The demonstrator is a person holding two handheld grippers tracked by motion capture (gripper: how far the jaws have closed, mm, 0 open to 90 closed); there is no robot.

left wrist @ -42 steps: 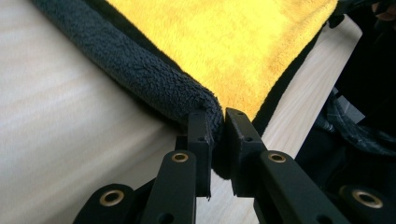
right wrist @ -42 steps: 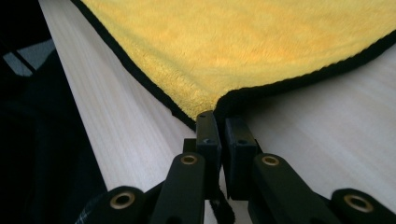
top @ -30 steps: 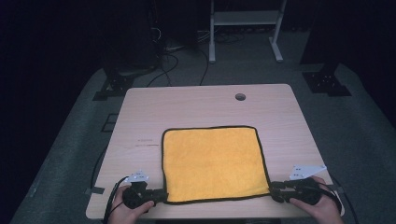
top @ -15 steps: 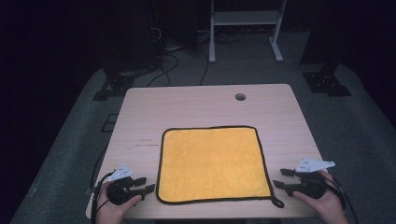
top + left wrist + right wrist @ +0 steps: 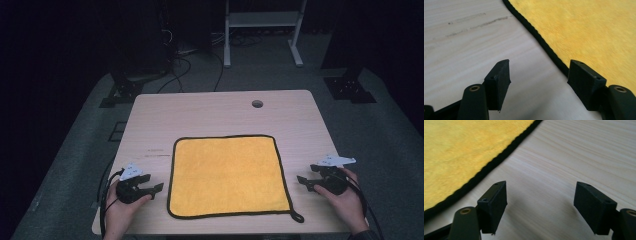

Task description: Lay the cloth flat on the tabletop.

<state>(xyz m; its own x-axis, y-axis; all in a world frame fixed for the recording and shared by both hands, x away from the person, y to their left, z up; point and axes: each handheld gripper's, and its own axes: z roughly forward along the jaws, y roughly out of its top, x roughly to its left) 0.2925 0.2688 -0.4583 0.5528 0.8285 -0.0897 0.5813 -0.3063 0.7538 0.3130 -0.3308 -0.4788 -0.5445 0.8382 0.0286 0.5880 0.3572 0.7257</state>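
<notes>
- Both grippers have drawn back from the cloth's near corners since a second ago: they were at its front edge then, and now rest out to either side with bare wood between them and the black hem.
- Left gripper (image 5: 156,187) sits by the table's near left corner, jaws spread apart with nothing between them; its own view shows the hem running just past the right jaw.
- Right gripper (image 5: 303,181) lies near the right edge, likewise released and empty, with the hem off to the left of its jaws.
- Yellow cloth (image 5: 227,175) lies flat and square on the near half of the table (image 5: 200,112), its small hanging loop (image 5: 297,218) trailing off the near right corner.
- Risk, as I judge it: if the cloth is to be taken up again, a jaw skimming the flat hem may push it along the wood and wrinkle it rather than pinch it.
- Uneven grabs by the two sides would skew the square.
- The loop could snag a jaw at that corner.
- Around: a round cable hole (image 5: 257,103) at the far side, and a white stand (image 5: 262,27) and loose cables (image 5: 187,62) on the floor beyond. Nothing blocks either gripper's path to the cloth.
</notes>
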